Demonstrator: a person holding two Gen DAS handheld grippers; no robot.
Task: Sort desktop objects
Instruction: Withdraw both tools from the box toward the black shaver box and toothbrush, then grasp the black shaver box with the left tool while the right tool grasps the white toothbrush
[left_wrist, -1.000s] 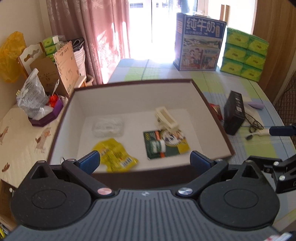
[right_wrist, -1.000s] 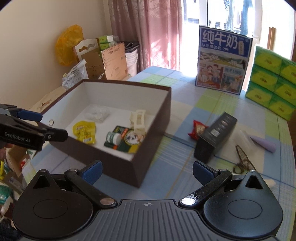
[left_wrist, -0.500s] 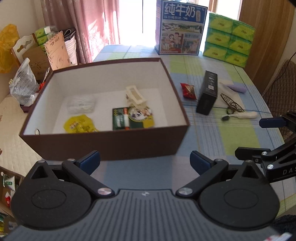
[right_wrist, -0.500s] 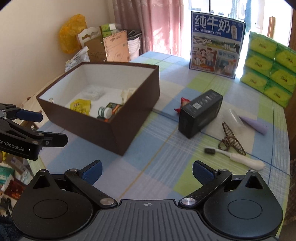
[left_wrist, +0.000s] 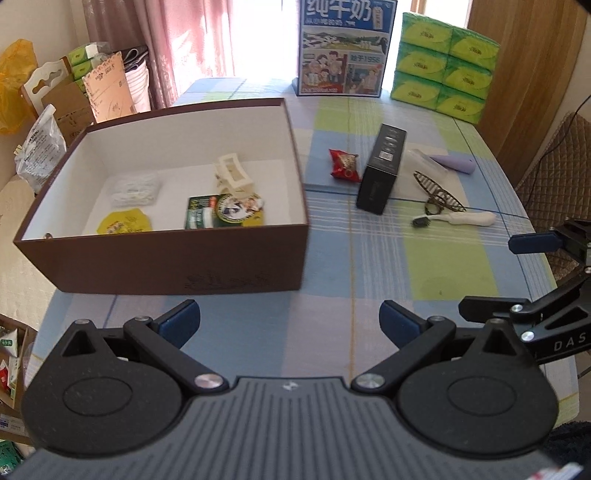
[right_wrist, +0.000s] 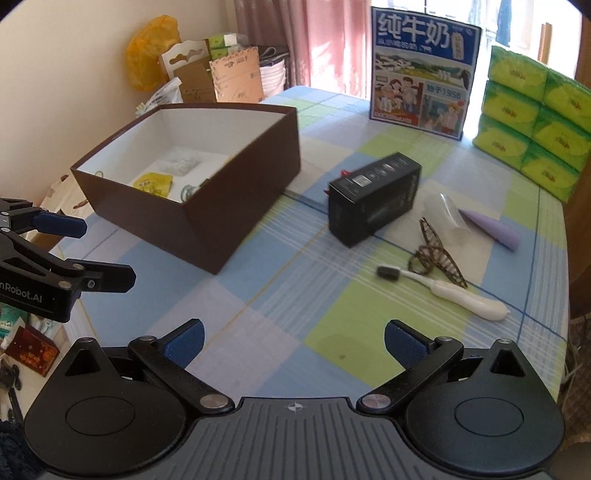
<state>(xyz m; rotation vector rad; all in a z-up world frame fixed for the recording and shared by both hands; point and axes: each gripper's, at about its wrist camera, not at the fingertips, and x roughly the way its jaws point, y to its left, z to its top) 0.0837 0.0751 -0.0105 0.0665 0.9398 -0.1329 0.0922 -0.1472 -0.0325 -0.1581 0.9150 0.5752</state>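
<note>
Left wrist view: the blue carton at the far edge of the worktop reads "纯牛奶", with "1956" lower down. The right gripper body shows "DAS"; the left gripper body shows "nRobot.AI" in the right wrist view. Both grippers hover over the near worktop, spread wide and empty. The brown box sits left; the black box, red packet, hair clip and toothbrush lie to its right.
</note>
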